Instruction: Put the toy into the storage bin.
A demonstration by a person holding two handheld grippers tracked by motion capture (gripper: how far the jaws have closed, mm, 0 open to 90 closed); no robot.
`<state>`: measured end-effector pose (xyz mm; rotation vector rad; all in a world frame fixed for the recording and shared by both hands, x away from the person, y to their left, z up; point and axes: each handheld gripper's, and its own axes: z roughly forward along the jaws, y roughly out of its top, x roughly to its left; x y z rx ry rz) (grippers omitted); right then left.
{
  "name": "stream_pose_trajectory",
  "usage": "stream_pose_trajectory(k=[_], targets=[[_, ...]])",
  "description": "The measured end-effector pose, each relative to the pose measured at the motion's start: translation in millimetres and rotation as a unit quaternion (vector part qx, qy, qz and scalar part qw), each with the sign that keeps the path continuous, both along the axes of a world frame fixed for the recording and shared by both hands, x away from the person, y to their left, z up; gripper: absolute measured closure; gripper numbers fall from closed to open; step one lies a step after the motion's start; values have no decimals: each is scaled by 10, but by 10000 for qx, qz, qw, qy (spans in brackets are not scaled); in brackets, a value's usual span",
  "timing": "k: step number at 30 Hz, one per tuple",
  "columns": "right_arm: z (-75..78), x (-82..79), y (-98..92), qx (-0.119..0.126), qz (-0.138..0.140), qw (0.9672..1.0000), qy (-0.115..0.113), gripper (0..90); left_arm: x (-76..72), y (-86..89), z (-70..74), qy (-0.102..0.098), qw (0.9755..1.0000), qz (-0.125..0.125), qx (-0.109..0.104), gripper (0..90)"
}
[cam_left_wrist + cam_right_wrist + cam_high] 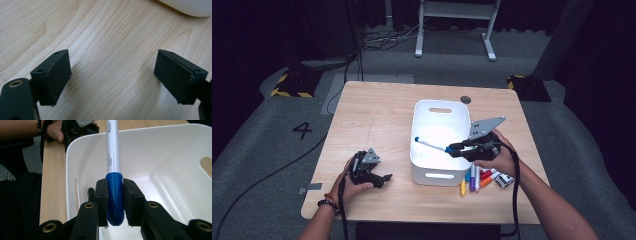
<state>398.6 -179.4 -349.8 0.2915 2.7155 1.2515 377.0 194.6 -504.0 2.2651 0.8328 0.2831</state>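
- Blue marker (pixel 114 180): clamped at its blue cap end between the jaws of my right gripper (pixel 455 149), held over the white bin (pixel 422 150). White barrel, blue at both ends.
- Key relation: the marker's long axis runs straight out from the gripper, pointing left across the bin's open top in the high view; its free tip (pixel 416 139) sits above the bin's left part. I judge a release here would drop it inside.
- Writing: small print along the barrel in the right gripper view, too fine for me to read with confidence. No brand legible.
- Bin: a thin pale stick lies against its inner wall in the right gripper view; nothing else visible on the floor of it.
- Remaining markers (pixel 476 180): a small bunch on the table (pixel 377 115) just beside the bin's near right corner, under my right hand. The right gripper is the nearer one.
- Left gripper (pixel 382 178): jaws spread wide, nothing between them, resting low over bare table left of the bin.
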Motion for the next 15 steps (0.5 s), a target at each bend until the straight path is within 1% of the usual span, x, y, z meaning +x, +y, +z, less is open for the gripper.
stream_pose_trajectory(k=[1,2,3,4,5,6,8,10,11,12,14,15], targets=[[-18,-4,30,-34,-1,10000,60,750,0,-1,-2,22,10000,-8,-19,143],[-36,1,52,-110,44,9999,76,749,2,3,3,-33,10000,-4,30,143],[-54,0,76,-200,78,9997,78,749,2,2,2,-25,10000,-9,22,143],[-54,0,76,-200,78,9997,78,749,2,2,2,-25,10000,-9,22,143],[-90,-3,117,-379,131,9992,86,749,0,0,0,1,10000,-1,0,143],[-101,-7,127,-454,141,9988,106,749,1,0,-1,9,10000,-7,-7,143],[-113,-18,134,-551,180,9982,134,749,0,0,-1,-1,10000,0,-5,143],[-111,-31,126,-607,156,9979,148,749,0,0,-1,-1,10000,0,-3,143],[-111,-33,119,-627,184,9978,141,749,2,2,2,-24,10000,-12,21,143],[-108,-39,112,-653,188,9976,150,749,0,1,1,-6,10000,2,9,143],[-107,-45,100,-739,168,9969,203,749,-1,-2,-2,18,10000,-2,-17,143],[-111,-45,100,-786,166,9965,230,749,-1,0,1,0,10000,2,6,143]])
